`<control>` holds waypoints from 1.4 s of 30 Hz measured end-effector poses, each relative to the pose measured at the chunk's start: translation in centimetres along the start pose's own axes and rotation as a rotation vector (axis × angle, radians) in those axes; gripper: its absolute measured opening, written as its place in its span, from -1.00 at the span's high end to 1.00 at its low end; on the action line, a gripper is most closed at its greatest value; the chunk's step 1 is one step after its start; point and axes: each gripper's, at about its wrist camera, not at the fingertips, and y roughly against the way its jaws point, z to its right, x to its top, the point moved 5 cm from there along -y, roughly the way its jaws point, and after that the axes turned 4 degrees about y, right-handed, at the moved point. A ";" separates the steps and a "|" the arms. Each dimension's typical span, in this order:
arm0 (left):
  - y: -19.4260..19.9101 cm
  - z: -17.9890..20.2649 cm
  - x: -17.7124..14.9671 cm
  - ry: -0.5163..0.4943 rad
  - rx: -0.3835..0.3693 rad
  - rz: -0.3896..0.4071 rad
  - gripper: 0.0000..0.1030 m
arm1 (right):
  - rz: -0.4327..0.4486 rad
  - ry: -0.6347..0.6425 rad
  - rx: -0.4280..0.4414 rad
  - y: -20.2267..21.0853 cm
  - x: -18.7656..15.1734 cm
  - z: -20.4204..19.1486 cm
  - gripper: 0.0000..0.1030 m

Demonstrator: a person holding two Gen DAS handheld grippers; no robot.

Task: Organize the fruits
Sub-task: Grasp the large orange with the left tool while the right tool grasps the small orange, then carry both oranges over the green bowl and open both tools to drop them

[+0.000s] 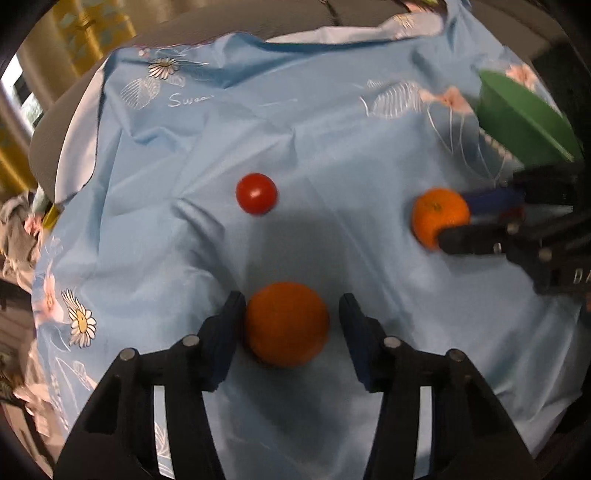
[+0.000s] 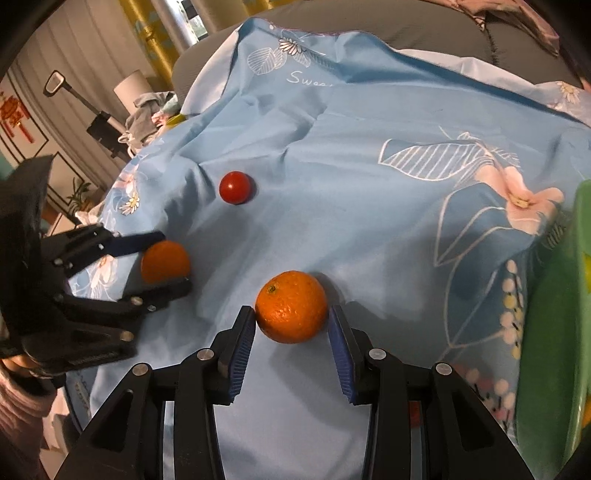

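Two oranges and a red tomato (image 1: pixel 256 193) lie on a light blue flowered cloth (image 1: pixel 332 140). My left gripper (image 1: pixel 291 314) is open with its jaws either side of one orange (image 1: pixel 287 324); the left finger touches it, the right finger stands apart. My right gripper (image 2: pixel 291 321) is open around the other orange (image 2: pixel 291 311), its fingers close to both sides. In the right wrist view the left gripper (image 2: pixel 173 260) brackets its orange (image 2: pixel 165 261), and the tomato (image 2: pixel 235 187) lies beyond. In the left wrist view the right gripper (image 1: pixel 460 218) sits at its orange (image 1: pixel 439 217).
A green bowl (image 1: pixel 524 114) stands at the cloth's right side, also in the right wrist view (image 2: pixel 554 332). A grey sofa edge (image 2: pixel 406 22) borders the cloth at the back. A pile of clothes (image 2: pixel 147 114) lies beyond the left edge.
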 end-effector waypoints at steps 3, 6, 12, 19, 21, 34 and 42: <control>-0.1 -0.5 -0.2 0.034 -0.026 -0.006 0.11 | 0.006 -0.004 0.012 -0.1 0.2 0.0 0.23; 0.0 -0.4 -0.2 0.038 -0.022 -0.007 0.11 | 0.005 -0.012 0.025 -0.1 0.2 0.1 0.23; 0.2 -0.1 -0.4 0.098 -0.076 -0.017 0.12 | 0.006 -0.032 0.066 -0.5 0.5 0.2 0.21; 0.9 0.4 -0.7 0.178 -0.130 -0.012 0.13 | 0.017 -0.045 0.069 -0.9 0.4 0.0 0.20; 1.2 0.6 -0.9 0.191 -0.145 -0.008 0.13 | 0.027 -0.058 0.067 -0.7 0.2 0.3 0.20; 5.3 3.8 -1.3 0.220 -0.225 0.040 0.12 | 0.122 -0.068 0.021 4.9 -2.0 0.0 0.20; 6.7 5.3 -2.4 0.250 -0.244 0.042 0.12 | 0.170 -0.057 -0.055 8.1 -3.9 -0.4 0.20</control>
